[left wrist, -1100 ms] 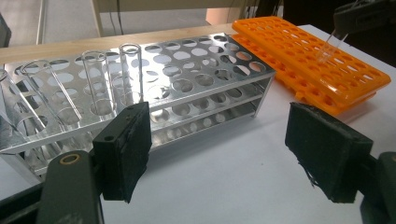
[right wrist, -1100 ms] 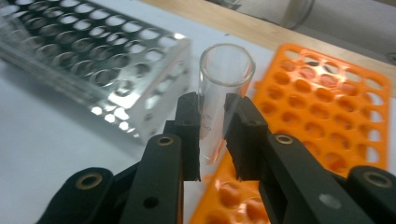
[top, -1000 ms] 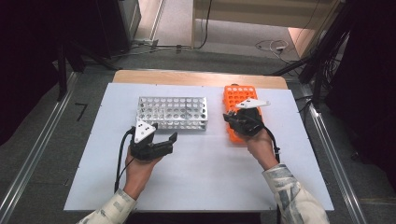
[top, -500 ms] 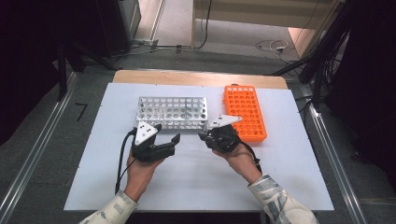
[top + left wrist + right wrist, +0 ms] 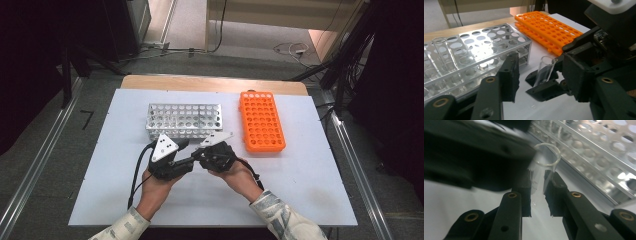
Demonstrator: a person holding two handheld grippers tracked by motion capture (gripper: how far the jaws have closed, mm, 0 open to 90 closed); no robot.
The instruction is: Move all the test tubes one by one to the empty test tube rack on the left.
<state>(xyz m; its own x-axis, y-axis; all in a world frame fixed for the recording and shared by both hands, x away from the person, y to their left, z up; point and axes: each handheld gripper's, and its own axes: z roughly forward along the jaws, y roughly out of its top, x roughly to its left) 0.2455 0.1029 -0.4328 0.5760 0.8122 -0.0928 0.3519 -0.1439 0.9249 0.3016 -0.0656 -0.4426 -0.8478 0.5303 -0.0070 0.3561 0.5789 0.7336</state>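
Hands are meeting low over the white worktop point(image 5: 310, 185), just in front of the metal rack point(image 5: 184, 120). The orange rack point(image 5: 261, 121) is lying off to the right, well apart from them.

The right gripper point(image 5: 540, 187) is pinching a clear glass tube point(image 5: 545, 68). Its fingers point(image 5: 526, 192) are pressing on both sides of the tube, down near the closed end. The tube is standing almost straight up and leaning a little, with its open mouth pointing up. It is hanging in the air above the worktop and not sitting in any rack.

The left gripper point(image 5: 186, 154) is coming at the tube from the side. Its fingers point(image 5: 509, 75) are standing one on each side of the tube, so the tube is sitting right between them. They have just been closing in on it. They are not squeezing it yet: there is a clear gap on one side and a thin one on the other.

This is looking like a pass from the right hand to the left. The left fingers are needing to close across the tube's thin width, above the spot where the right fingers are holding. The tube's long way is running up and down, so a level squeeze should be catching it. The right hand should be letting go only after that.
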